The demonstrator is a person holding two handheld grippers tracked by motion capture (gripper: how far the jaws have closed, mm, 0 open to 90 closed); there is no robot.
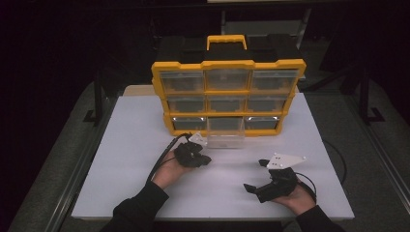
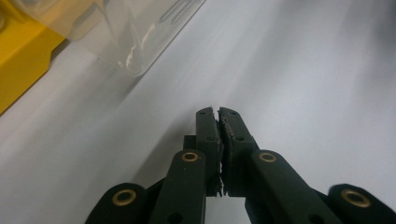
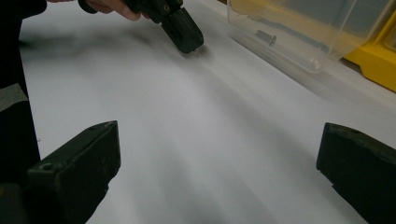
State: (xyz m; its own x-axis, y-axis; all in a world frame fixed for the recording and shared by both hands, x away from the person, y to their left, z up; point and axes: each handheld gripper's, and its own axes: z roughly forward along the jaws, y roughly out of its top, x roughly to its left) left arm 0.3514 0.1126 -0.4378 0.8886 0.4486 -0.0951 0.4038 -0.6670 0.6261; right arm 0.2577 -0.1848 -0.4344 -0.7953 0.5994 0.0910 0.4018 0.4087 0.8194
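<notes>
While the left gripper (image 1: 205,158) lay in the person's left hand (image 1: 170,170) with its jaws pressed together on nothing, the right gripper (image 1: 256,176) sat in the right hand (image 1: 299,198) with its jaws spread wide, bare white table (image 1: 130,140) between them. Both were over the table's near half, well apart from each other.

Just beyond the left gripper's tips stood one clear drawer (image 1: 225,133), pulled fully out of the organizer (image 1: 228,96) and resting on the table against its bottom row. Its long axis ran away from the grippers, toward the organizer's middle bottom slot. From the right gripper view the drawer (image 3: 308,32) lay ahead and to the right, with the left gripper (image 3: 184,35) ahead and to the left of it, tips pointing down at the table.

One screw (image 3: 266,36) lay inside the drawer, its long axis roughly along the drawer's length; which end was the head could not be told. The left gripper view showed a threaded shank (image 2: 180,10) through the clear wall (image 2: 135,42).

One yellow organizer stood beyond, with three rows of three slots and eight drawers in place.
</notes>
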